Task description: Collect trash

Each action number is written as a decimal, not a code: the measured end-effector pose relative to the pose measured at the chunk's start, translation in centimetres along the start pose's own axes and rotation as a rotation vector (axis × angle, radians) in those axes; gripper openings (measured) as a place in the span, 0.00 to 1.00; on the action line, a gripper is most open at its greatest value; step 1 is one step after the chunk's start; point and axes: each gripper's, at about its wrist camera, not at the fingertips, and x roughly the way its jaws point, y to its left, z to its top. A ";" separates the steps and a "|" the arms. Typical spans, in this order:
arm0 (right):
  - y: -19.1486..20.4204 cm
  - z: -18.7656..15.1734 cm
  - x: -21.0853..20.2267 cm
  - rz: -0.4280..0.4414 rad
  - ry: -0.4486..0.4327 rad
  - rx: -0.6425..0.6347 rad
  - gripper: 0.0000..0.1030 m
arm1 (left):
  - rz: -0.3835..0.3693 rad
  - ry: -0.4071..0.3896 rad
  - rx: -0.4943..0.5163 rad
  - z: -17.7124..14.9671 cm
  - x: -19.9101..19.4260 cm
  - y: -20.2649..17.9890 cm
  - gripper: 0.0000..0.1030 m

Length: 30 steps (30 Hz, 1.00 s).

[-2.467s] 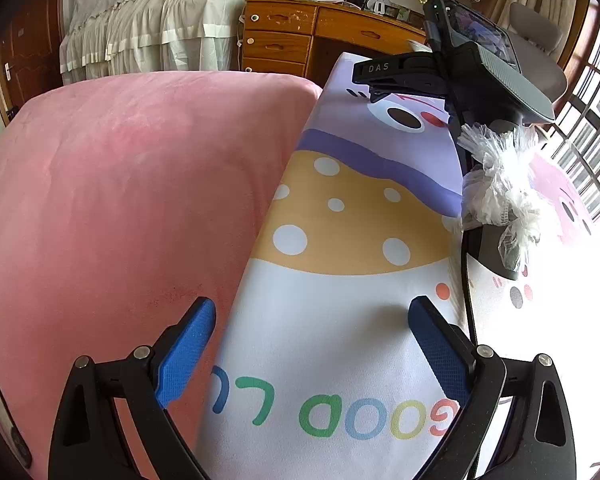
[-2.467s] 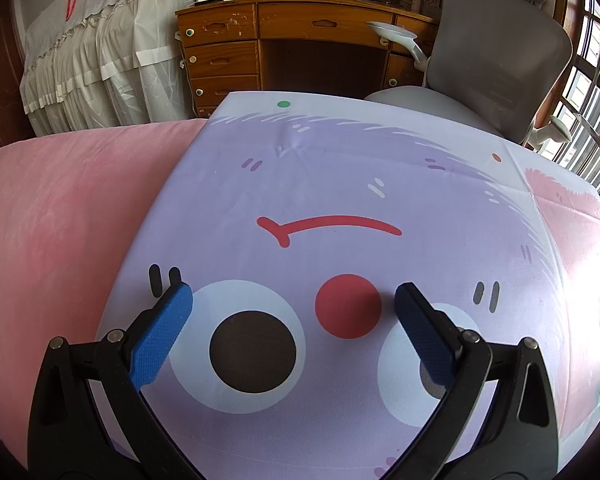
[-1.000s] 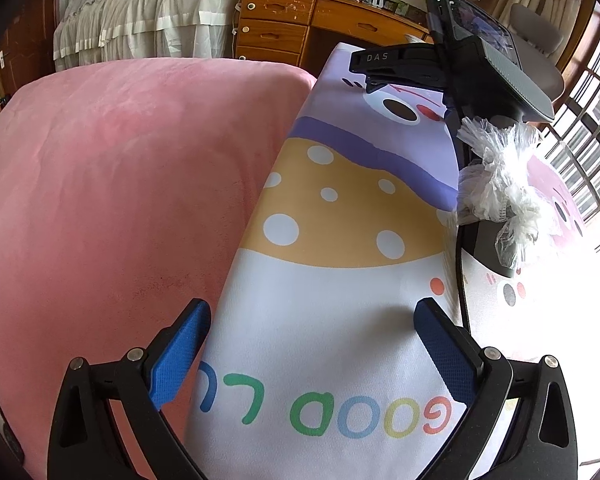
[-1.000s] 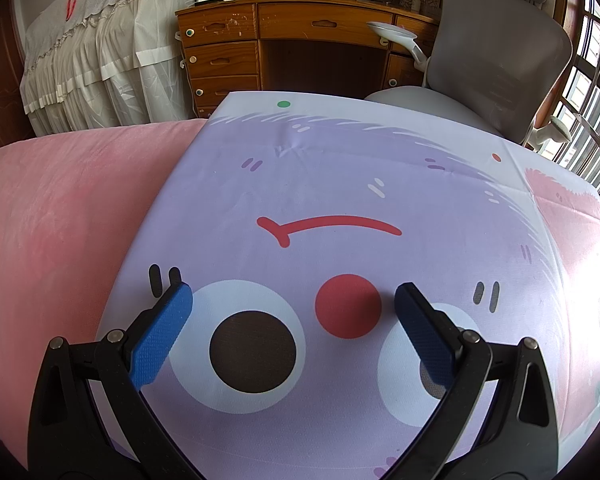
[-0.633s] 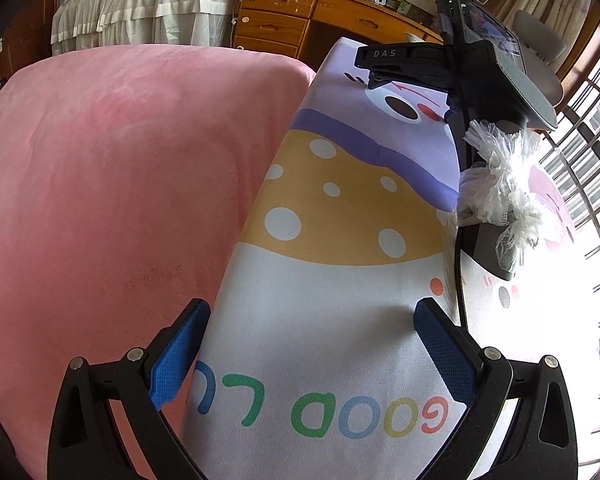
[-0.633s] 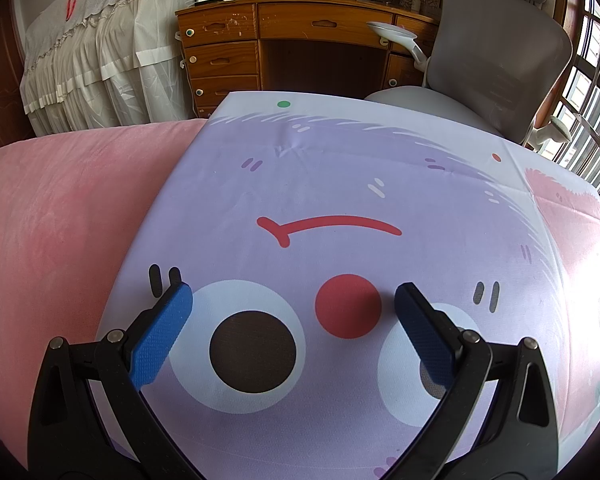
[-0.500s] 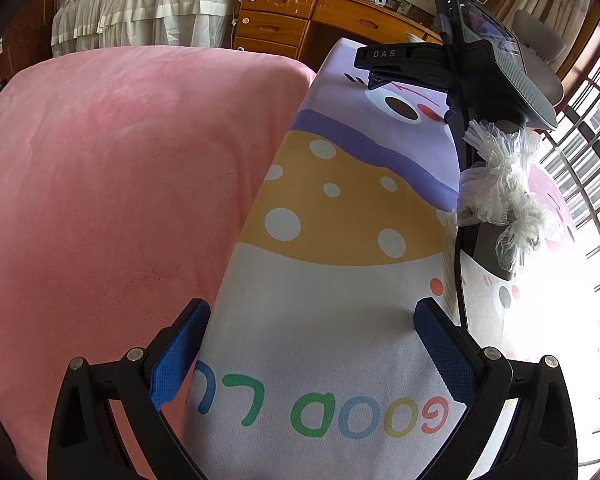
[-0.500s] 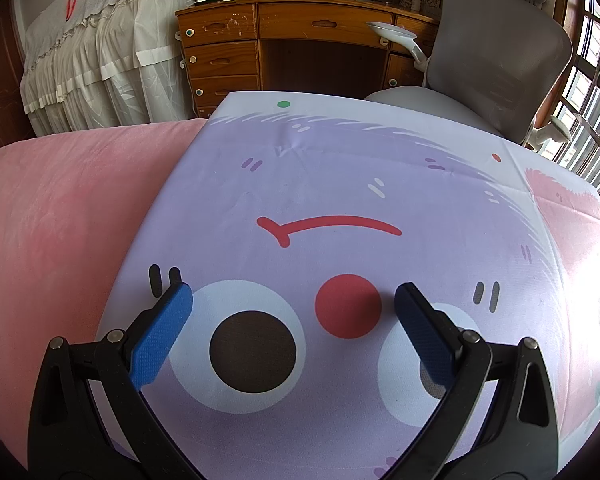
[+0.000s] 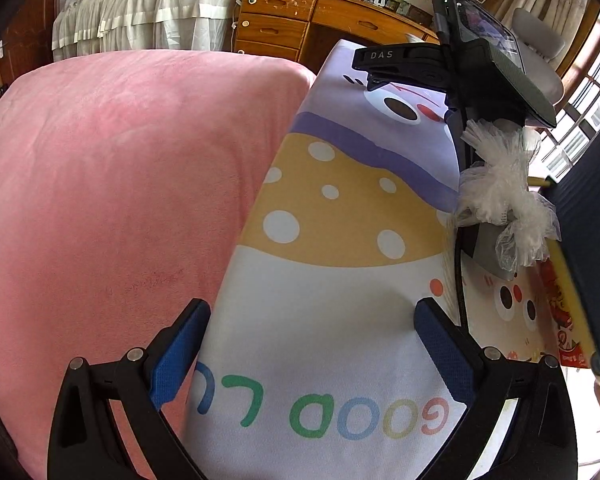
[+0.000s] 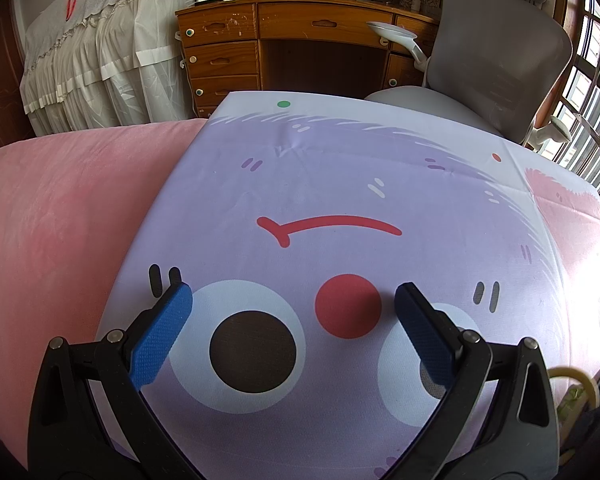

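Trash: a crumpled clear plastic wrapper (image 9: 504,196) is sitting bunched against the body of the right gripper (image 9: 496,92) in the left wrist view — tied on or only caught there, I cannot tell. A red and yellow packet (image 9: 560,304) is lying flat near the right edge of the printed mat (image 9: 340,300); whether it counts as trash is a guess.
Left gripper (image 9: 312,344): hovering over the near end of the mat above the coloured lettering, jaws standing wide apart, holding nothing.
Right gripper (image 10: 292,320): resting low over the cartoon face toward the mat's far end, jaws spread wide and empty.
Step in hand: judging by the empty jaws, the search is going on — no piece is being picked up yet.
Next move: it is calling for the left gripper turning toward the mat's right edge, lining its jaws across the packet or the wrapper.
Surroundings: a pink cushion (image 9: 120,184) is lying along the mat's left edge; a wooden desk (image 10: 284,36) and a grey chair (image 10: 496,56) are standing beyond the far end.
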 end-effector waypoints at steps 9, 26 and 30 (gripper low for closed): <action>0.0 -0.1 -0.2 0.000 0.001 0.000 0.98 | -0.004 0.003 -0.005 0.1 0.2 0.0 0.99; 0.0 -0.1 -0.1 0.000 0.001 0.000 0.98 | 0.026 -0.015 0.016 -0.1 -0.1 -0.5 1.00; 0.0 -0.1 -0.2 0.000 0.001 0.000 0.98 | 0.046 -0.026 0.028 -0.1 -0.2 -0.9 1.00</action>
